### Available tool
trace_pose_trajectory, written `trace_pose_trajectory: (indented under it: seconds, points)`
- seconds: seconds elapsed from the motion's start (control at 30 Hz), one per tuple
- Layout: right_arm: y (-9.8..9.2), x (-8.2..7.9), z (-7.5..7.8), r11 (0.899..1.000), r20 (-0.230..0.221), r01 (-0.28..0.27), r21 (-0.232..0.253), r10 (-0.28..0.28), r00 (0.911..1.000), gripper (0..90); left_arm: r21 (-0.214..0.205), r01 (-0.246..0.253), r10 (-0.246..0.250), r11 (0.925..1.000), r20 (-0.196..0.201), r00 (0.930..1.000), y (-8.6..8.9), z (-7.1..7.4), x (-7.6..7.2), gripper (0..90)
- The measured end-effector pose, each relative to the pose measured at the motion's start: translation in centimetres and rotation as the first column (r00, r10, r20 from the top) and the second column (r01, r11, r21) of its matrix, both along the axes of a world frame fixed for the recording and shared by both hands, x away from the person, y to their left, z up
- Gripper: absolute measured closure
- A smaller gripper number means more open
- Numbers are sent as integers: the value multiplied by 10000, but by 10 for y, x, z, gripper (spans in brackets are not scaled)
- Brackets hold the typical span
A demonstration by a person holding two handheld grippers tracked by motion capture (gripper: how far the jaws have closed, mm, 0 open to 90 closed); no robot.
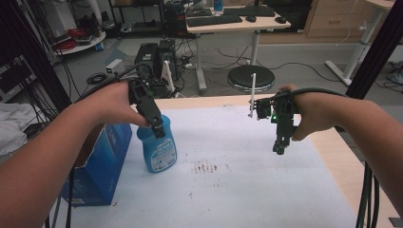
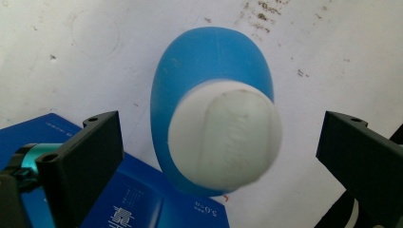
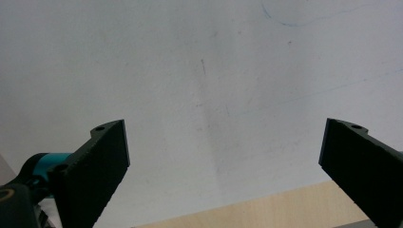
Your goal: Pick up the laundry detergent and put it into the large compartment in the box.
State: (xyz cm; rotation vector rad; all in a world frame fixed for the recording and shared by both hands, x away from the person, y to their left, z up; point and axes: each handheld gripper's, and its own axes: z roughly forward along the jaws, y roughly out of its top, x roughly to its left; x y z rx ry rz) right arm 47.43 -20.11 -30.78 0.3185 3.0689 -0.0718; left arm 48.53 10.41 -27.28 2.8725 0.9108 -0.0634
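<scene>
**Bottle could tip at the cap**

High view: my left gripper (image 1: pixel 157 124) hovers over the blue bottle (image 1: pixel 159 149), left of centre, beside the blue box (image 1: pixel 102 161).

Left gripper view: jaws wide, empty, flanking the white cap (image 2: pixel 224 135); an off-centre close could topple it.

Right gripper view: my right gripper (image 3: pixel 223 161) gapes, empty, over the white mat (image 3: pixel 199 71).

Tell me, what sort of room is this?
Probably a lab or tech workshop. A desk with keyboards stands behind the table, computer towers and loose cables sit on the floor, and a person holds a wired gripper.
</scene>
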Motion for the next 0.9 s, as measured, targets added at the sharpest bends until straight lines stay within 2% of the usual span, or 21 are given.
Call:
trace_pose_trajectory:
  seconds: [0.37, 0.73, 0.9]
  points:
    - [0, 0, 0, 10000, 15, 21, -49, -21, 10000, 18, 195, -51, 51, 9998, -1, 10000, -4, -11, 4, 17]
    - [0, 0, 0, 10000, 24, 17, -46, -17, 10000, 17, 147, -103, 102, 9998, 123, 9999, -9, -19, 5, 17]
    - [-1, 0, 0, 10000, 111, -79, -50, 80, 9999, 18, 370, -138, 132, 9992, 157, 9998, -9, -22, 5, 17]
